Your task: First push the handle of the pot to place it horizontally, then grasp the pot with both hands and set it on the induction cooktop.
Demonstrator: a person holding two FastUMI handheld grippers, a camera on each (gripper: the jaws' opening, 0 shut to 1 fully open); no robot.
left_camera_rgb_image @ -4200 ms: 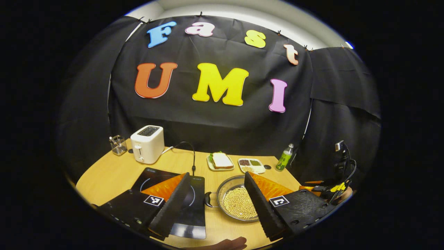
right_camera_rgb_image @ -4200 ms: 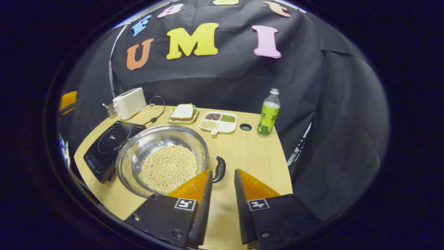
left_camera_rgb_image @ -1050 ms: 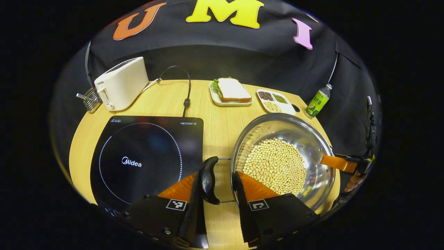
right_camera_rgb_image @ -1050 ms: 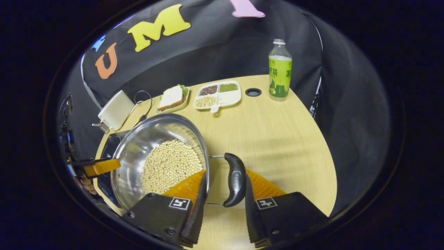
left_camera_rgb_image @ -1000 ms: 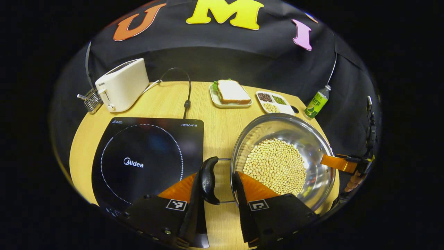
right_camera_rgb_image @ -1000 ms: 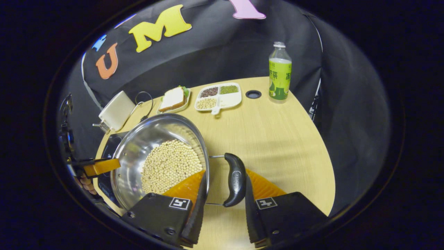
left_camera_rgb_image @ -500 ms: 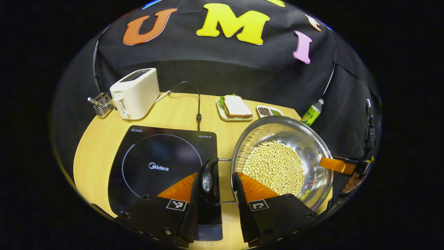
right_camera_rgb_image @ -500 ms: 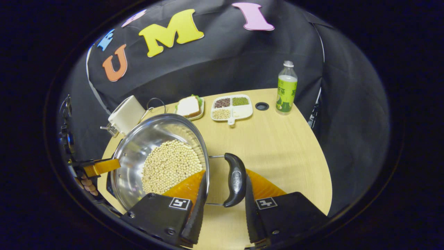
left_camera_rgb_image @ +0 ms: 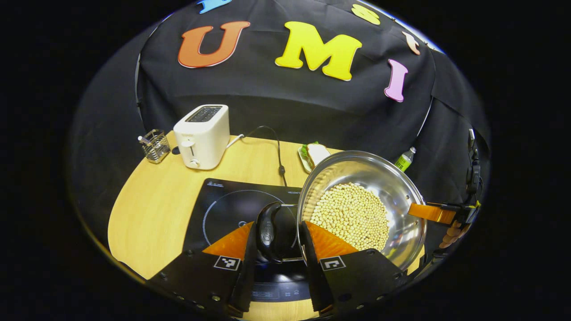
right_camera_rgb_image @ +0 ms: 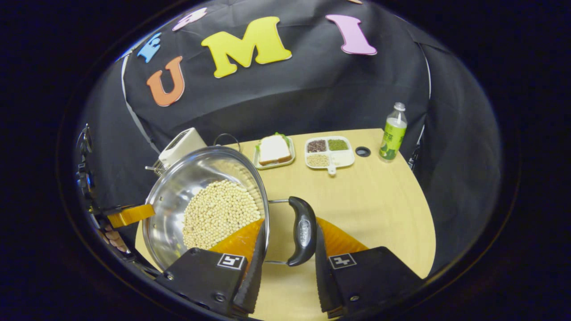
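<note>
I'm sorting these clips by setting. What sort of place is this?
Likely a mock kitchen set up in a recording booth: a white two-slot toaster, a black induction cooktop and a steel pot of pale beans share a wooden table backed by black cloth.

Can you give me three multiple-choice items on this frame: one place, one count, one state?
1. Where does the toaster stand?
A. beyond the induction cooktop
B. beside the bottle
C. inside the pot

2. How many compartments of the divided dish hold grains?
A. one
B. three
C. five

3. What is the left gripper doing?
A. hanging open
B. pushing the toaster
C. gripping a black pot handle

Answers: 1 A, it stands at the table's far side behind the cooktop. 2 B, dark, green and pale fills. 3 C, both fingers press the handle.
</note>
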